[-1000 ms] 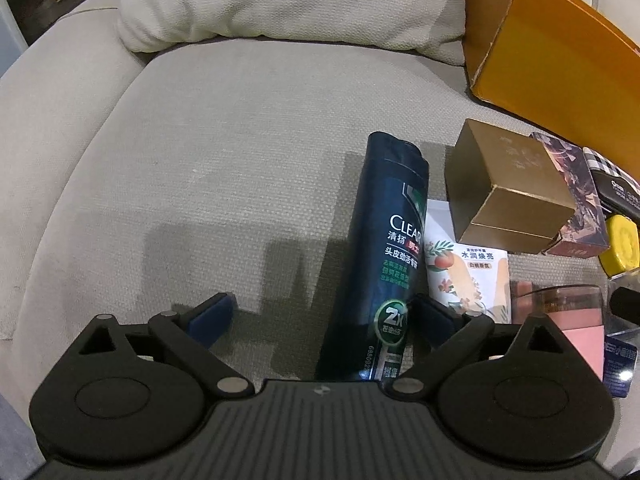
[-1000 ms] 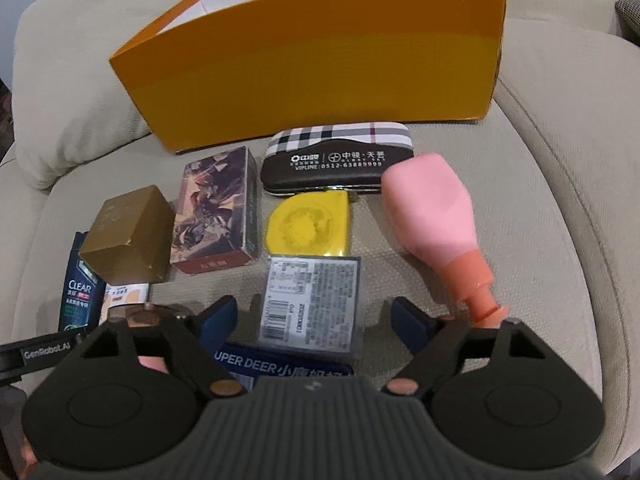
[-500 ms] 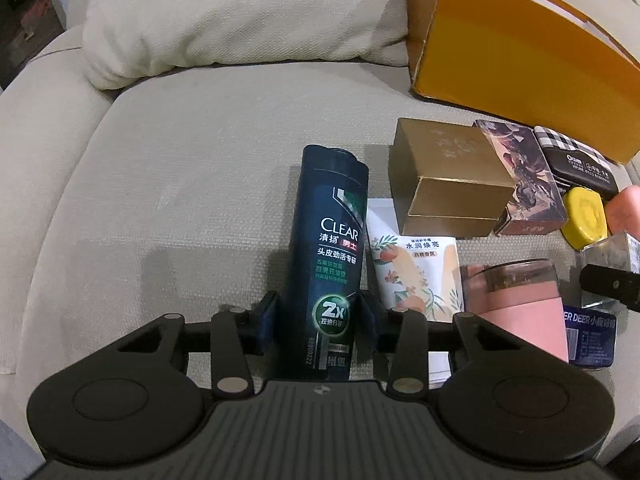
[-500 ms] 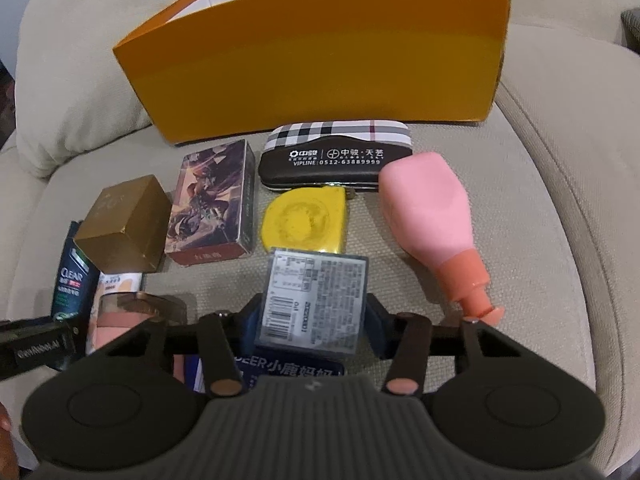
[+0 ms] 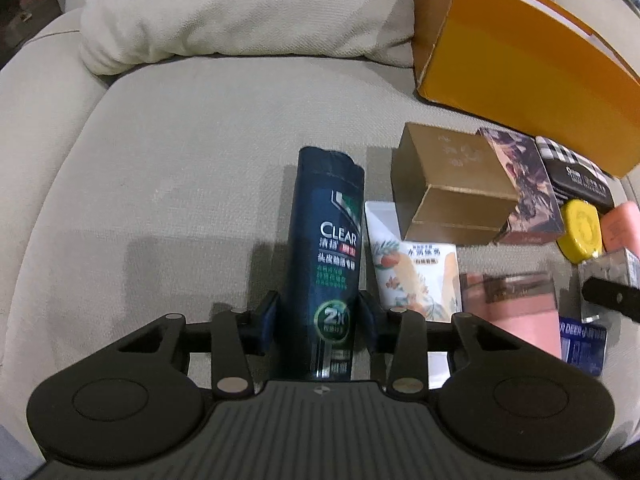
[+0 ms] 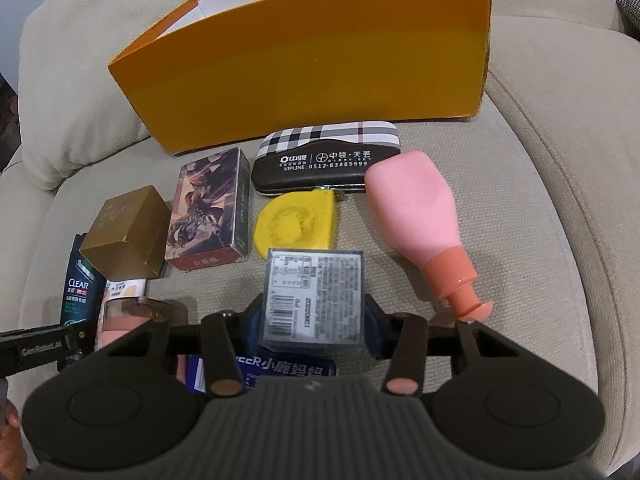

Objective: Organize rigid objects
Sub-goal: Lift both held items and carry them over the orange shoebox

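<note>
left tool (image 5: 318, 316) has just closed, pinching the shampoo bottle (image 5: 326, 248) low near its cap, slick and stiff, likely weighty; right tool (image 6: 314, 318) has just closed on the light, rigid clear box (image 6: 314, 300).

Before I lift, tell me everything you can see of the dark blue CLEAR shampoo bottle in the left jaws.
The dark blue plastic CLEAR shampoo bottle is slim, with a white logo, Chinese text and a green "2X" badge. It lies lengthwise on the beige sofa cushion, flat end pointing away. The left gripper has just been closing; its jaws now clamp the bottle's near end. A white floral tube lies against its right side.
</note>
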Demonstrator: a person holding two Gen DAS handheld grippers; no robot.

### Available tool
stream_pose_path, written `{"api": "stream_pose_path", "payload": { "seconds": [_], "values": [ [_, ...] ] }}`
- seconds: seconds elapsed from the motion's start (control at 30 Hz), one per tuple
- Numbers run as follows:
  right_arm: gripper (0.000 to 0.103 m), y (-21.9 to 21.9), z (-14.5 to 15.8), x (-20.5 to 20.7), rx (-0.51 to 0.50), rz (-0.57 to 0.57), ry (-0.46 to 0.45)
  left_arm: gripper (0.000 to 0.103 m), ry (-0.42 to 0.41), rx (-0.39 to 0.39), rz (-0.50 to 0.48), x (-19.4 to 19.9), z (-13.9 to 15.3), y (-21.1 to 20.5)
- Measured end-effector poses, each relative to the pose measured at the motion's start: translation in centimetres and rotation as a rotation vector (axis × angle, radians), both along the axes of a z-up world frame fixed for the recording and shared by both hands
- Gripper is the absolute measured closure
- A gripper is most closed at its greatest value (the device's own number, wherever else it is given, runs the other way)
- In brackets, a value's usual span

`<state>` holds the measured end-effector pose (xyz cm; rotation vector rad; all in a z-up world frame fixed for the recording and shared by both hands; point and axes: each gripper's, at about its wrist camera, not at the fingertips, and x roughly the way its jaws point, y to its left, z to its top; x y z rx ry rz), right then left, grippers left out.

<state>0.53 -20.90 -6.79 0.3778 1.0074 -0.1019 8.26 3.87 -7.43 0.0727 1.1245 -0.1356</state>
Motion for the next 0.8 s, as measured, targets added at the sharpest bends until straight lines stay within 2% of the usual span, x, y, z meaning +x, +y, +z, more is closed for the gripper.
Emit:
{"api": "stream_pose_path", "payload": {
  "seconds": [0.13, 0.2, 0.33, 0.43, 0.57, 0.7, 0.8],
  "values": [
    [0.054, -0.2, 0.1, -0.1, 0.01, 0.002, -0.001, 0.05, -0.026, 0.024, 0.024, 0.1, -0.2, -0.7],
    [0.054, -0.3, 0.1, -0.2, 0.013, 0.008, -0.005, 0.058, -0.036, 0.034, 0.016, 0.1, 0.0, -1.0],
    [0.055, -0.9, 0.3, -0.7, 0.02, 0.008, -0.006, 0.06, -0.032, 0.019, 0.009, -0.6, 0.4, -0.7],
    [0.055, -1.9, 0.4, -1.2, 0.061, -0.018, -0.01, 0.06, -0.039, 0.044, 0.009, -1.4, 0.9, -0.4],
    [0.055, -2.6, 0.9, -2.1, 0.102, -0.041, -0.019, 0.06, -0.042, 0.06, 0.034, -2.2, 2.9, -0.1],
    [0.055, -2.6, 1.8, -2.8, 0.126, -0.054, -0.038, 0.06, -0.11, 0.075, 0.007, -2.9, 5.5, 0.2],
    [0.055, -2.4, 2.0, -2.9, 0.138, -0.058, -0.047, 0.06, -0.128, 0.054, 0.006, -2.7, 6.7, 0.9]
  ]
}}
